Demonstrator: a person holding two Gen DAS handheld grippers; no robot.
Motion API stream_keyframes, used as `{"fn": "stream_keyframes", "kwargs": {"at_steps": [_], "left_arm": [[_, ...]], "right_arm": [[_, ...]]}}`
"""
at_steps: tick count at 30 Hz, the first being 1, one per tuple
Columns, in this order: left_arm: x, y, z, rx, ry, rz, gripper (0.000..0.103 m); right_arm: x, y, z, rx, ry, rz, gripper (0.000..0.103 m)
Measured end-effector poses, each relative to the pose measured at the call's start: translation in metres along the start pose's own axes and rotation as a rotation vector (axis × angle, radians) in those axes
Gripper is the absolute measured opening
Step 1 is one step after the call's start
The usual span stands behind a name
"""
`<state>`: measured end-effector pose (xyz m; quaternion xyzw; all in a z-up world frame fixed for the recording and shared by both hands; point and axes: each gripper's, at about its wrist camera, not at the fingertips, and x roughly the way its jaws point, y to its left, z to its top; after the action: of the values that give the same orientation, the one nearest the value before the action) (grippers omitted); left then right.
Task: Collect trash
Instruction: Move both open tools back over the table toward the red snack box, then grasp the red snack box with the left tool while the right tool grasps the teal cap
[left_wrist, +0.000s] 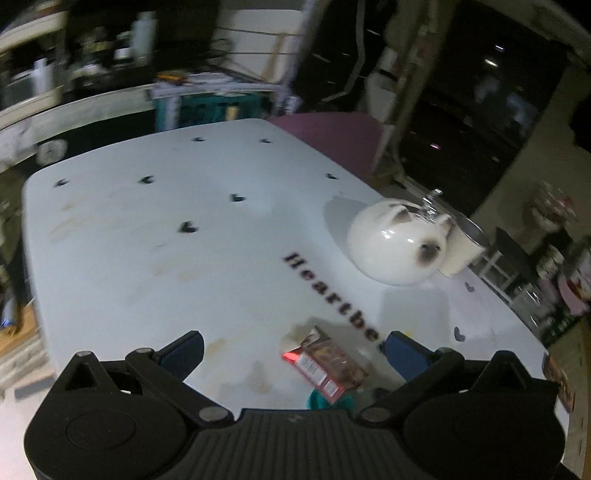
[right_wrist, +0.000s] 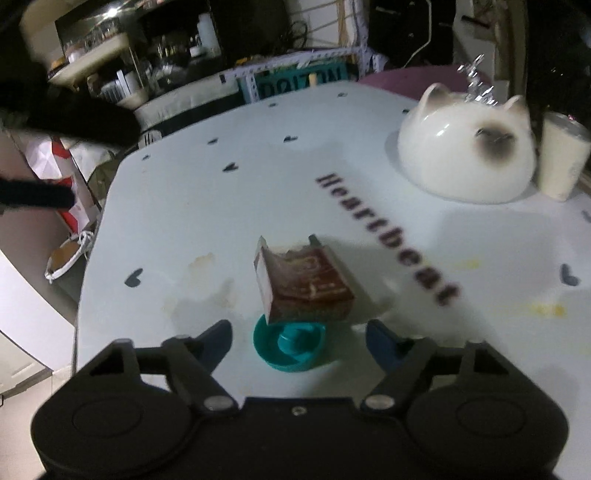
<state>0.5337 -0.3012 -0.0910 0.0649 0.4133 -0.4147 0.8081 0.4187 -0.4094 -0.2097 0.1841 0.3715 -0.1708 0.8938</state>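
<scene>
Left wrist view: left gripper (left_wrist: 293, 350) wide open, empty; torn wrapper box (left_wrist: 325, 363) at 5 o'clock on the table (left_wrist: 147, 240). Right wrist view: right gripper (right_wrist: 299, 341) open, empty, straddling teal cap (right_wrist: 290, 343) at 6 o'clock. Nothing collected yet.

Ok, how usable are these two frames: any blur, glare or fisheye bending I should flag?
Left wrist view: background smeared by motion blur, torn wrapper soft, table edges bowed by the fisheye. Right wrist view: the Heartbeat lettering is streaked, the cat-shaped bowl shows small glare spots, the teal cap is fairly sharp; room dim in both.
</scene>
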Motion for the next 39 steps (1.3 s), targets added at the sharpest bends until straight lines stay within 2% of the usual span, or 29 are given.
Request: {"fn": "stream_keyframes", "kwargs": {"at_steps": [3, 4, 7, 10, 15, 18, 21, 23, 25, 28, 34, 36, 38, 39], "left_arm": [[0.022, -0.007, 0.000, 0.065, 0.025, -0.037, 0.103], [0.027, -0.008, -0.001, 0.080, 0.034, -0.051, 0.103], [0.048, -0.016, -0.005, 0.145, 0.060, -0.088, 0.103], [0.071, -0.025, -0.011, 0.247, 0.089, -0.110, 0.103], [0.109, -0.030, -0.012, 0.344, 0.145, -0.161, 0.103], [0.127, -0.029, -0.012, 0.330, 0.187, -0.181, 0.103], [0.135, -0.033, -0.017, 0.322, 0.209, -0.160, 0.103], [0.135, -0.037, -0.022, 0.334, 0.205, -0.148, 0.103], [0.136, -0.042, -0.027, 0.349, 0.205, -0.122, 0.103], [0.140, -0.045, -0.034, 0.366, 0.202, -0.080, 0.103], [0.145, -0.047, -0.042, 0.371, 0.196, -0.022, 0.092], [0.144, -0.047, -0.042, 0.361, 0.193, -0.019, 0.091], [0.143, -0.045, -0.041, 0.344, 0.190, -0.019, 0.091], [0.141, -0.045, -0.042, 0.336, 0.189, -0.017, 0.090]], "right_arm": [[0.007, -0.004, -0.004, 0.009, 0.026, -0.022, 0.042], [0.004, -0.007, -0.007, 0.019, 0.019, -0.022, 0.037], [-0.006, -0.018, -0.015, 0.048, 0.029, -0.007, 0.026], [-0.018, -0.029, -0.023, 0.060, 0.042, -0.007, 0.022], [-0.039, -0.046, -0.037, 0.080, 0.059, -0.024, 0.021], [-0.052, -0.052, -0.043, 0.087, 0.057, -0.029, 0.022], [-0.063, -0.056, -0.044, 0.094, 0.039, -0.029, 0.026], [-0.070, -0.057, -0.045, 0.093, 0.015, -0.018, 0.033], [-0.072, -0.054, -0.044, 0.075, 0.003, -0.006, 0.053], [-0.066, -0.045, -0.042, 0.016, 0.009, 0.000, 0.063], [-0.050, -0.026, -0.044, -0.025, 0.034, -0.001, 0.065], [-0.047, -0.021, -0.044, -0.032, 0.038, -0.007, 0.065], [-0.043, -0.018, -0.045, -0.037, 0.044, -0.011, 0.062], [-0.041, -0.016, -0.045, -0.044, 0.051, -0.015, 0.054]]}}
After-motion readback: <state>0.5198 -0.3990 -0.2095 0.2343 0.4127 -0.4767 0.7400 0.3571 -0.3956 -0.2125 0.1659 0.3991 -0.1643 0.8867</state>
